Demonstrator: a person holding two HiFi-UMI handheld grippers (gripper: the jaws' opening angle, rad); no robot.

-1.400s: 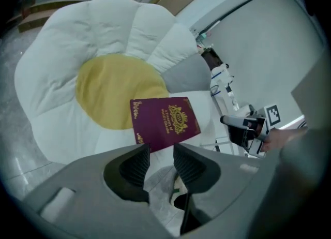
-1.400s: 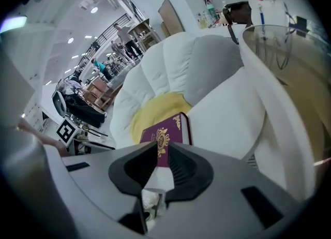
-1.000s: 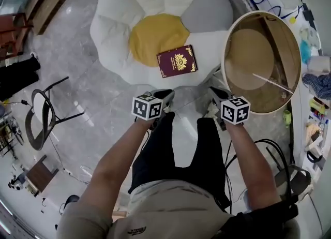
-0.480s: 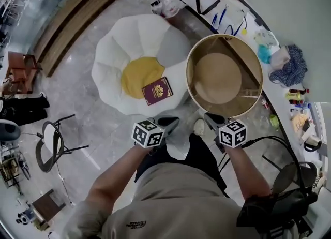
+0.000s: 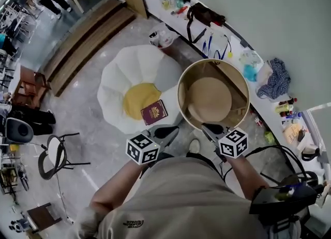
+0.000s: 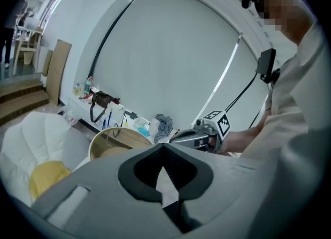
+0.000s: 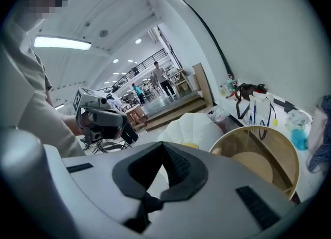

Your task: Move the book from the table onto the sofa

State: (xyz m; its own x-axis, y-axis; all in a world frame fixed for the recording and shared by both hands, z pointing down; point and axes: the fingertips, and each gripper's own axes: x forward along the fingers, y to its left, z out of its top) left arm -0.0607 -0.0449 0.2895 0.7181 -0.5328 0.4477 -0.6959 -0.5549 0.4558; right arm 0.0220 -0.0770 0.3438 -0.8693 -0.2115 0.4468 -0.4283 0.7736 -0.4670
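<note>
A maroon book (image 5: 154, 112) with a gold emblem lies flat on the white flower-shaped sofa (image 5: 125, 72), at the edge of its yellow centre cushion. The round wooden table (image 5: 181, 94) with a glass top stands right beside the sofa. My left gripper (image 5: 173, 129) and right gripper (image 5: 206, 127) are held up in front of the person's chest, far above the book, both shut and empty. In the left gripper view the shut left gripper (image 6: 164, 152) faces the table (image 6: 111, 138) and sofa (image 6: 28, 139). The right gripper (image 7: 163, 152) is likewise shut, with the sofa (image 7: 189, 127) beyond.
A long white counter (image 5: 235, 51) with bags, bottles and cloths runs along the wall behind the table. A plastic bag (image 5: 163, 37) sits behind the sofa. A black chair (image 5: 51, 155) stands on the left. Wooden steps (image 5: 77, 41) cross the upper left.
Both grippers have risen well away from the sofa as the person stood up, so the sofa and table look smaller. The book stays where it lay on the sofa.
</note>
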